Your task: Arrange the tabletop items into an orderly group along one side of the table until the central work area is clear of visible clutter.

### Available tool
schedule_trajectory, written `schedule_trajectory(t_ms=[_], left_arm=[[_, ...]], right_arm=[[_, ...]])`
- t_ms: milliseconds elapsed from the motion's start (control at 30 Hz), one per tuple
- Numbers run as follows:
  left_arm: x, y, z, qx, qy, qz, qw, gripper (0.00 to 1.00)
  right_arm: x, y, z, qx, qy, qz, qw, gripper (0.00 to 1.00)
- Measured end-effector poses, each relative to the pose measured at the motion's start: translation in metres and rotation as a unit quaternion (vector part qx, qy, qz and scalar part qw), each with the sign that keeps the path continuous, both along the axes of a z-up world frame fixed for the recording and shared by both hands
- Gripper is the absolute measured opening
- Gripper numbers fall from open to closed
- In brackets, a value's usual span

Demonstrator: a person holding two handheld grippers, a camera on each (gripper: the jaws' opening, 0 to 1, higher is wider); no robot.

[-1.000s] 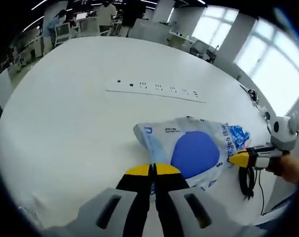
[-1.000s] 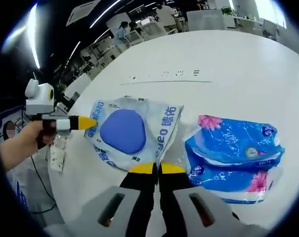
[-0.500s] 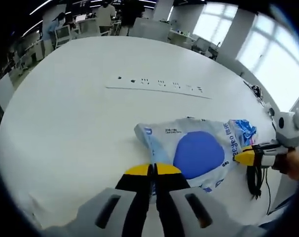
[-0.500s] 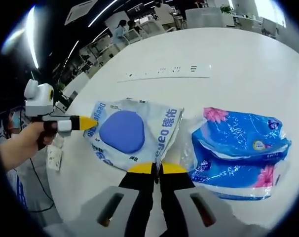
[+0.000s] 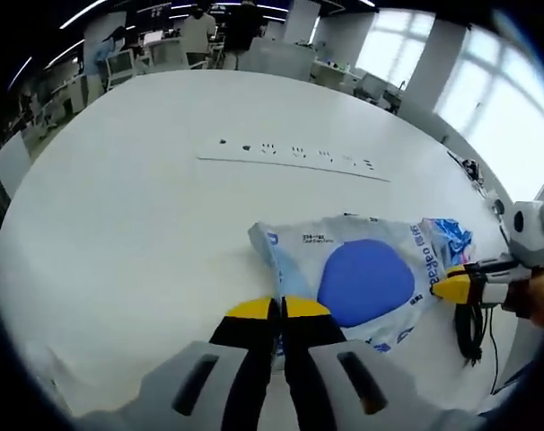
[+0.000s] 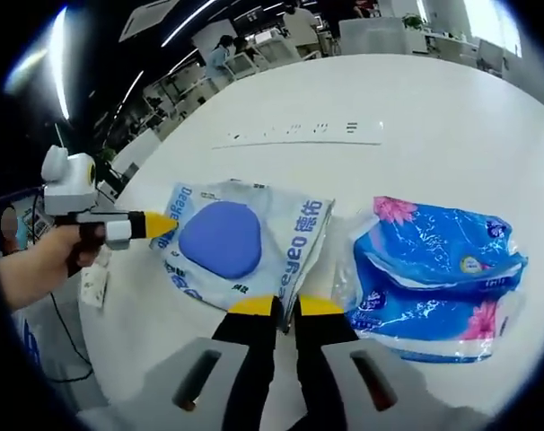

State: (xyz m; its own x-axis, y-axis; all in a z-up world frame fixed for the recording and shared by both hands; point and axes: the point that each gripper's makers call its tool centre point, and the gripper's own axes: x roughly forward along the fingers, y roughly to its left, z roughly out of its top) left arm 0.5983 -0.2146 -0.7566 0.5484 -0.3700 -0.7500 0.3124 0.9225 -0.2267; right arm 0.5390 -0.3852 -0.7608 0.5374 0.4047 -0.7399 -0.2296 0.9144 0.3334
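A white plastic bag with a blue oval print (image 5: 362,278) (image 6: 232,242) lies flat on the round white table (image 5: 128,215). My left gripper (image 5: 278,308) is shut at the bag's near edge, and the film seems pinched between its yellow tips. In the right gripper view the left gripper (image 6: 160,224) touches the bag's left edge. My right gripper (image 6: 285,305) is shut at the bag's near corner; it comes in from the right (image 5: 447,287), held by a hand. A blue tissue pack (image 6: 434,265) (image 5: 447,238) lies beside the bag.
A long white power strip (image 5: 294,162) (image 6: 299,135) lies across the table's middle. A black cable (image 5: 469,323) hangs at the table edge, and a small white socket block (image 6: 97,283) sits by the left hand. Desks and people stand far behind.
Both views have shifted slightly. The bag, the tissue pack and both shut grippers keep the same places relative to each other.
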Motion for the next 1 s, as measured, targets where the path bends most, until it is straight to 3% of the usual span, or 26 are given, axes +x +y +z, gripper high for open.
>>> schedule_trajectory(t_ms=[267,467,533,633,800,933,1000], left_arm=[[0.0,-0.001,-0.001,-0.002,-0.004,0.007,1.0,0.0],[0.0,0.0,0.001,-0.009,-0.005,0.017,0.9998,0.01],[0.0,0.001,0.003,-0.007,-0.019,0.015,0.9997,0.03],[0.005,0.003,0.008,-0.011,-0.037,0.022,0.999,0.13],[0.009,-0.002,0.034,-0.011,-0.093,0.015,0.9955,0.33],[0.006,-0.009,0.057,-0.044,-0.124,0.015,0.9912,0.66],[0.001,-0.01,0.063,-0.043,-0.13,0.01,0.9906,0.76]], right_arm=[[-0.005,-0.002,0.017,0.005,-0.019,-0.004,0.9998,0.13],[-0.013,-0.005,0.04,0.036,-0.051,-0.015,0.9979,0.19],[-0.018,-0.007,0.047,0.047,-0.057,-0.017,0.9971,0.22],[-0.023,-0.007,0.058,0.083,-0.069,-0.024,0.9939,0.27],[-0.033,-0.017,0.074,0.089,-0.097,-0.019,0.9911,0.3],[-0.042,-0.026,0.087,0.098,-0.115,-0.02,0.9883,0.34],[-0.047,-0.033,0.093,0.096,-0.127,-0.025,0.987,0.35]])
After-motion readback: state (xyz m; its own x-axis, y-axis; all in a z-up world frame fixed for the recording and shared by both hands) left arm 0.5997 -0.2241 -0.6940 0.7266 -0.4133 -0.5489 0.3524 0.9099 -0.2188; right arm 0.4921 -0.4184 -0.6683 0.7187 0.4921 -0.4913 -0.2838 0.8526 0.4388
